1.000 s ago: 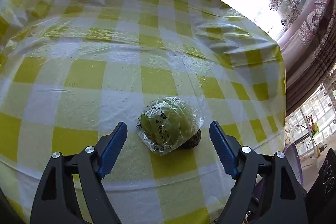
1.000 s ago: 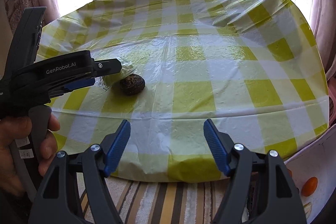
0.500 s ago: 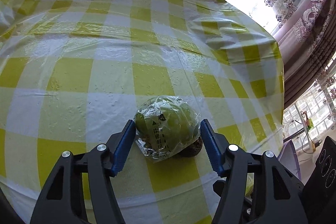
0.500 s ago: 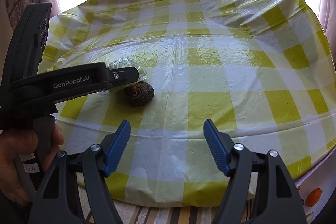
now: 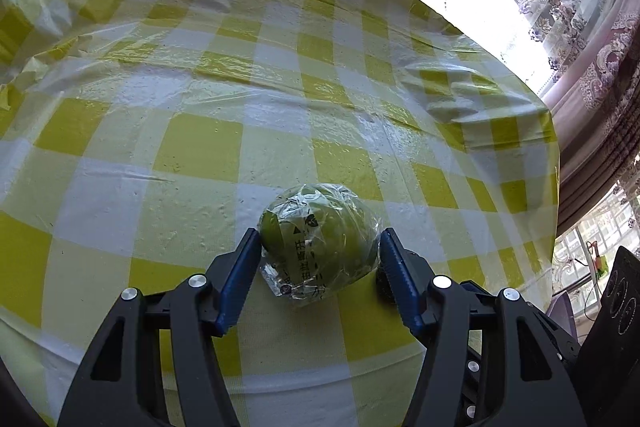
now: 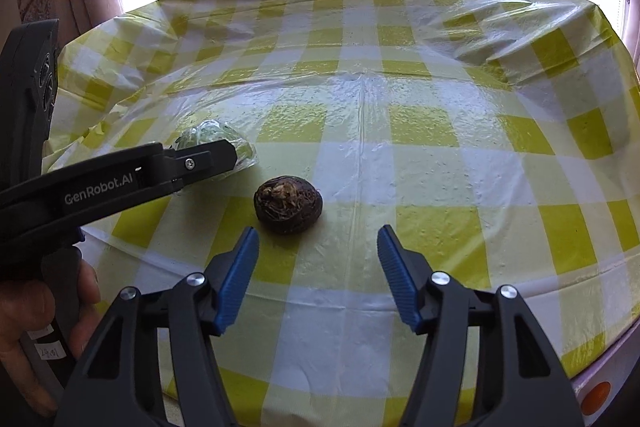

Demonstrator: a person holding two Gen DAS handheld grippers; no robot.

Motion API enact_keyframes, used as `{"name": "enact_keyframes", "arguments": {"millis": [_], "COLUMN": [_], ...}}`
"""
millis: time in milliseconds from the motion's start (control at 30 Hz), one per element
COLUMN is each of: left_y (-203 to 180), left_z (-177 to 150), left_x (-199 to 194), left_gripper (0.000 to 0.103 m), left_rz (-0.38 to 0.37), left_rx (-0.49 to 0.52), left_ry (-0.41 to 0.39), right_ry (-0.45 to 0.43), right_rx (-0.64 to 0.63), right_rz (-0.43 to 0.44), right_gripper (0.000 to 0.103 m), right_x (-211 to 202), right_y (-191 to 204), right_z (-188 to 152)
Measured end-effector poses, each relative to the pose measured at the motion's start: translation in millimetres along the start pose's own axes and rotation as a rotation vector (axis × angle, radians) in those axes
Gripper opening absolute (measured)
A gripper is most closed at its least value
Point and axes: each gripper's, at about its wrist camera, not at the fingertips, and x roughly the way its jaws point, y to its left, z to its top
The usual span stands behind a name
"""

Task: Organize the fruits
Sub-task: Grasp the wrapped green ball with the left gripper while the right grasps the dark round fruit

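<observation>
The dark round fruit (image 5: 382, 277) is mostly hidden in the left wrist view; only a small dark bit peeks out behind the right blue pad. In the right wrist view, the wrapped green fruit (image 6: 240, 153) is half hidden behind the black finger of the left gripper (image 6: 224, 157). A hand (image 6: 24, 311) holds that gripper's handle, and it is cut off at the left edge. An orange round thing (image 6: 596, 393) at the near right corner is too cut off to name.

The wrapped green fruit (image 5: 318, 245) is round and sits in crinkly clear plastic with black print on it. It lies on the yellow and white checked tablecloth (image 5: 200, 147), near the close edge of the table. The left gripper (image 5: 318, 255) has a blue pad on each side of it, and both pads touch the wrap. It has hold of the fruit.

The dark round fruit (image 6: 288, 205) is brown, rough and a bit hairy on top. It lies just to the right of the green one. The right gripper (image 6: 318, 259) sits just on the near side of it. Its jaws are closing, but nothing is between them and they touch nothing. The dark fruit lies a bit farther away than the pads.
</observation>
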Motion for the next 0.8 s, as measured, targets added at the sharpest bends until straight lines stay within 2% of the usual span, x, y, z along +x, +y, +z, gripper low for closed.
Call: {"name": "enact_keyframes", "arguments": {"millis": [133, 233, 533, 600, 633, 700, 733, 800], "left_y": [5.4, 9.3, 12.3, 12.5, 12.2, 9.8, 9.1, 7.9], "left_z": [-0.5, -0.8, -3.2, -3.3, -3.3, -3.4, -3.5, -3.3], "left_x": [-5.3, -9.7, -9.0, -8.3, -7.6, -6.0, -5.3, -3.9], "left_gripper": [0.059, 0.059, 0.059, 0.059, 0.060, 0.063, 0.070, 0.072], "left_rz": [0.027, 0.057, 0.192, 0.197, 0.204, 0.224, 0.236, 0.246], "left_rx": [-0.002, 0.005, 0.089, 0.094, 0.099, 0.116, 0.123, 0.135], "left_ry": [-0.011, -0.016, 0.023, 0.025, 0.027, 0.030, 0.032, 0.033], "right_ry": [0.006, 0.024, 0.040, 0.039, 0.038, 0.037, 0.037, 0.036], "right_rx": [-0.029, -0.037, -0.069, -0.076, -0.079, -0.080, -0.080, -0.082], "right_rz": [0.011, 0.013, -0.005, -0.018, -0.027, -0.033, -0.031, -0.033], "right_gripper": [0.061, 0.056, 0.055, 0.051, 0.045, 0.042, 0.042, 0.042], "right_x": [7.7, 14.3, 27.5, 29.1, 29.7, 30.3, 30.3, 30.4], "right_y": [9.4, 13.4, 24.5, 25.5, 26.0, 25.3, 24.9, 25.0], "right_z": [6.1, 9.5, 17.3, 18.8, 19.4, 20.2, 20.3, 20.2]}}
